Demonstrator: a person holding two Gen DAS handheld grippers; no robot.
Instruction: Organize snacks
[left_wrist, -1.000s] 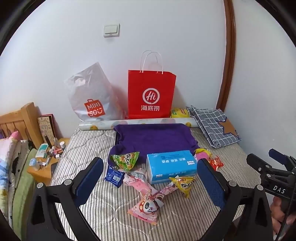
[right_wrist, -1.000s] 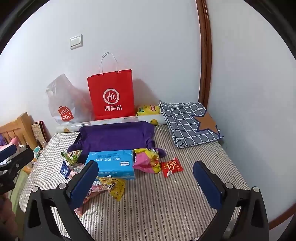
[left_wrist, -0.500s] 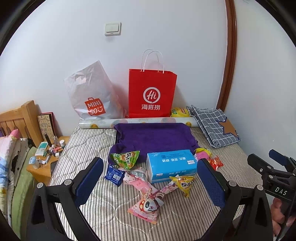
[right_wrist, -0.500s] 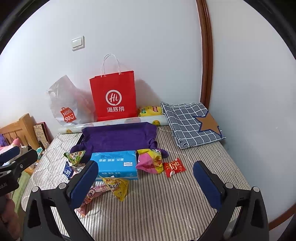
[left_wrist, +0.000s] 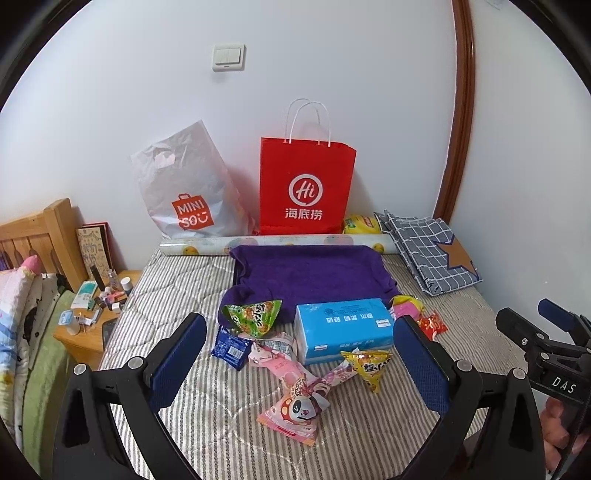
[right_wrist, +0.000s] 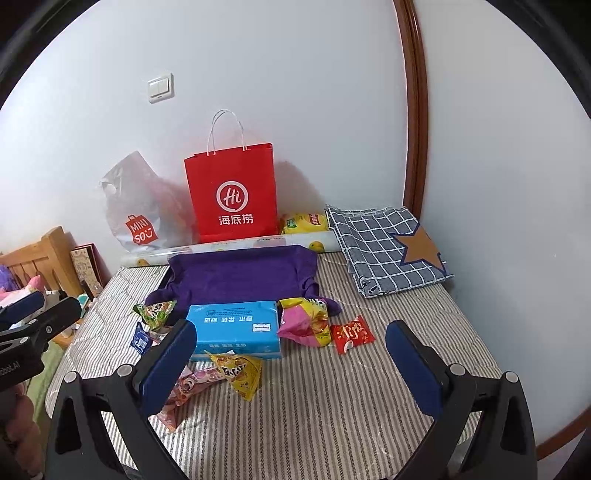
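Both tongs wide apart, left tongs (left_wrist: 299, 362) & right tongs (right_wrist: 291, 363) empty, above striped bed (right_wrist: 332, 406) w/ snacks.

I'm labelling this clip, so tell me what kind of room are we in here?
Most likely a bedroom. The snacks lie on a striped mattress with a wooden headboard at its left, and beside it a bedside table crowded with small toiletries.
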